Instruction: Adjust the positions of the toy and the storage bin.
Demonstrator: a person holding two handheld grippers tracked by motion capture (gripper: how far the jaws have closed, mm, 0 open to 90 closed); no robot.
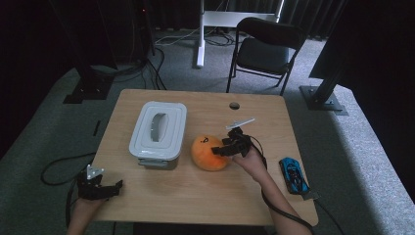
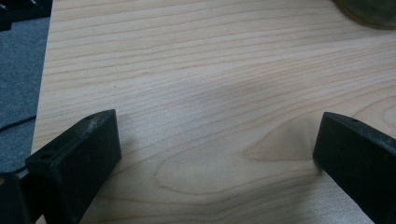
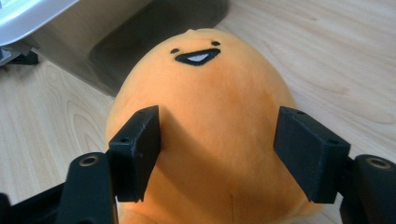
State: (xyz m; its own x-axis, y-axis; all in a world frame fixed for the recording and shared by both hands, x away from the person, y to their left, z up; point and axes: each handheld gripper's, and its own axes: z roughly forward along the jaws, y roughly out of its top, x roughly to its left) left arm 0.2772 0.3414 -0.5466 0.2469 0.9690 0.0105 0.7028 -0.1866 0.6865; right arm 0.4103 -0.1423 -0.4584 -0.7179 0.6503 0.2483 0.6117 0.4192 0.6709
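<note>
The right gripper (image 1: 221, 149) stands at the orange plush toy (image 1: 209, 152), its jaws parted to either side of the toy's rounded body. In the right gripper view the two black pads bracket the plush toy (image 3: 210, 116) with orange fabric showing between them; the left pad sits close against the fabric while the right one stands slightly off it, so the jaws are spread wide and I judge that nothing is squeezed. The toy lies on the wooden table (image 1: 195, 196) directly ahead of this gripper, its small smiling face on the far side from the jaws, and just beyond it, on the gripper's far left, rests the white lidded container (image 1: 157, 131). A blue toy car (image 1: 294, 175) lies behind the right hand, near the table's edge. The left gripper (image 1: 115, 186) rests apart at the near corner, its jaws wide over bare wood with nothing between them (image 2: 210, 140). The step in hand looks like either taking hold of the plush or letting it go beside the container; which one cannot be told from this moment. If a grasp comes next, the jaws need to close well inward, since the soft body will give before it holds firmly.
</note>
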